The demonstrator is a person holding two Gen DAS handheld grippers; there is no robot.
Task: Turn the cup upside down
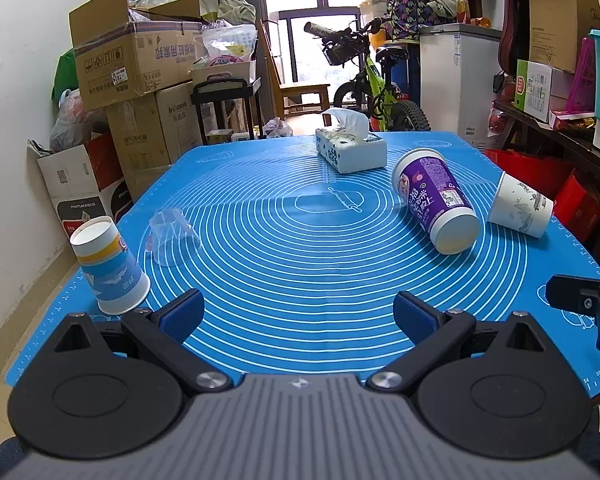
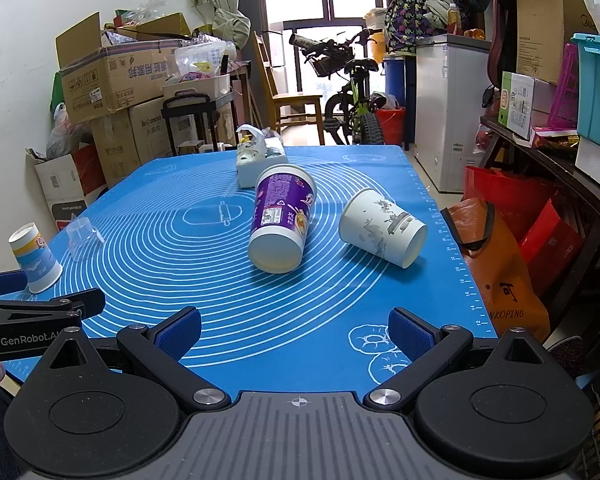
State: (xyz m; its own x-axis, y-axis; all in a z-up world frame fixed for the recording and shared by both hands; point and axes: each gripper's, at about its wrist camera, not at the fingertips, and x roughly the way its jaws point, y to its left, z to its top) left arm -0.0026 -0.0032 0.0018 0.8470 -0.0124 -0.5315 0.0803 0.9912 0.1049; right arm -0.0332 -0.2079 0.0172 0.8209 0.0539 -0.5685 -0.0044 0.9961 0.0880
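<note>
Several cups sit on a blue mat. A purple cup lies on its side right of centre. A white printed cup lies on its side further right. A blue-and-white paper cup stands upside down at the left. A clear plastic cup stands upside down beside it. My left gripper is open and empty above the near mat. My right gripper is open and empty, near the front edge.
A tissue box sits at the far side of the mat. Cardboard boxes stack along the left wall. A bicycle and a white cabinet stand behind. Red and orange bags crowd the right edge.
</note>
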